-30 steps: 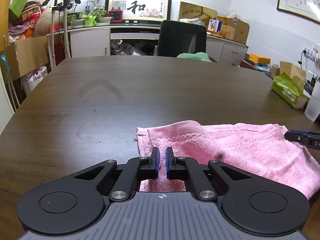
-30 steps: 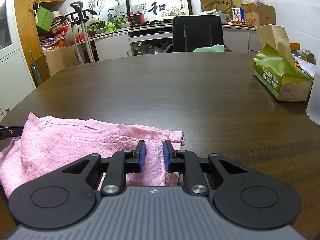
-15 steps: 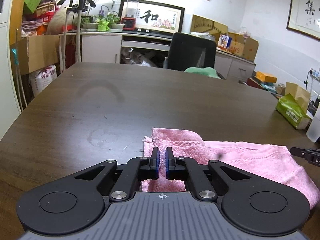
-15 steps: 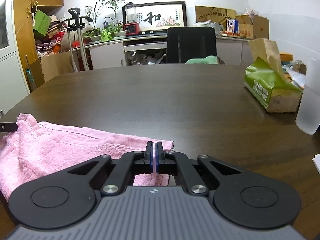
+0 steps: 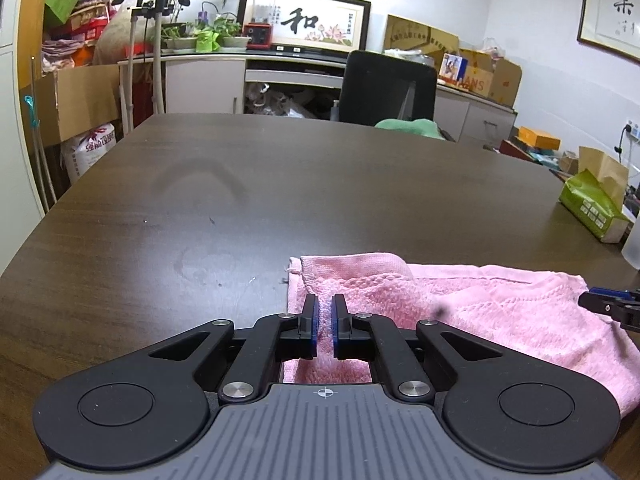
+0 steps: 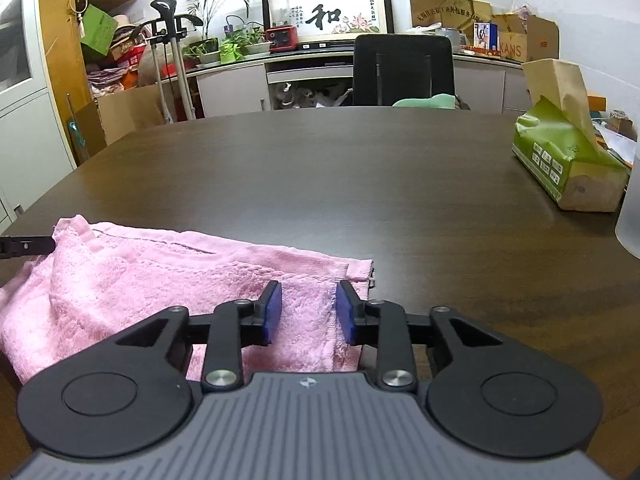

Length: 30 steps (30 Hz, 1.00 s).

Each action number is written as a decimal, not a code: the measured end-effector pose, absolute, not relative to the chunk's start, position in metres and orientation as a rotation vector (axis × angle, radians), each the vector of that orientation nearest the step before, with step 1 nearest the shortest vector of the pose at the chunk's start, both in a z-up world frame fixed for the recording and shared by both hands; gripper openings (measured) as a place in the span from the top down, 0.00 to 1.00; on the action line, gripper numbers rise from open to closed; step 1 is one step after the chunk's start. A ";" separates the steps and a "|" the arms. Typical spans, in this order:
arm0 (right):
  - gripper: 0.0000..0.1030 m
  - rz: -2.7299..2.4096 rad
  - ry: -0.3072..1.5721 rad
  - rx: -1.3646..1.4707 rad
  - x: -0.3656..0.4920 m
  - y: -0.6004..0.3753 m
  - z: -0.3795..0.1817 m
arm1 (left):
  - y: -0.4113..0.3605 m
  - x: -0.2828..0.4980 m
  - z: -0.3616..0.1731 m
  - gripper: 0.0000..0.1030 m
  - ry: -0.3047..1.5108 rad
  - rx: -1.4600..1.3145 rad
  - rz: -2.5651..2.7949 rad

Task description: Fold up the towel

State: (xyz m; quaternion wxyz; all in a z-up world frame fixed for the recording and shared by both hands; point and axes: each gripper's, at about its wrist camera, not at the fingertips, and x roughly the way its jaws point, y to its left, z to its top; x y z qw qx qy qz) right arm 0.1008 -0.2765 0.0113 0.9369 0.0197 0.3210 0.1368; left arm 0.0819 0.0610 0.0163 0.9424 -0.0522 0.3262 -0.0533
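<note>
Towel: a pink towel lies rumpled along the near edge of the dark wooden surface, its long side running across both views; the left end is doubled over into a raised fold, the right end lies flatter with a hemmed corner.
Left hand-held gripper: the left hand-held gripper is clenched on the towel's left end, a thin ridge of pink cloth pinched between its 2 blue pads.
Right hand-held gripper: the right hand-held gripper is released; its jaws have just been opening, and the blue pads stand apart over the towel's right end, cloth between them but not pressed (each tool's tip shows at the edge of the other's view).
Tissue pack: a green tissue pack with a brown sheet sticking up stands on the surface, well apart from the towel, to the right.
Container: a pale translucent container is cut off at the right edge, near the pack.
Chair: a black chair at the far side, with a green cloth on it.
</note>
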 end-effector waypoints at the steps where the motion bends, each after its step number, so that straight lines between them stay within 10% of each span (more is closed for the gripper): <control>1: 0.66 0.277 0.656 0.036 0.100 -0.276 0.011 | 0.060 0.082 0.016 0.94 0.667 -0.103 -0.108; 5: 0.52 0.262 0.657 0.014 0.098 -0.273 0.011 | 0.060 0.081 0.016 0.94 0.668 -0.099 -0.106; 11: 0.69 0.271 0.652 0.008 0.096 -0.273 0.012 | 0.063 0.082 0.016 0.94 0.670 -0.104 -0.106; 16: 0.56 0.256 0.652 -0.007 0.095 -0.274 0.012 | 0.065 0.083 0.017 0.94 0.673 -0.105 -0.106; 30: 0.62 0.255 0.634 -0.085 0.088 -0.264 0.011 | 0.067 0.083 0.015 0.93 0.681 -0.107 -0.103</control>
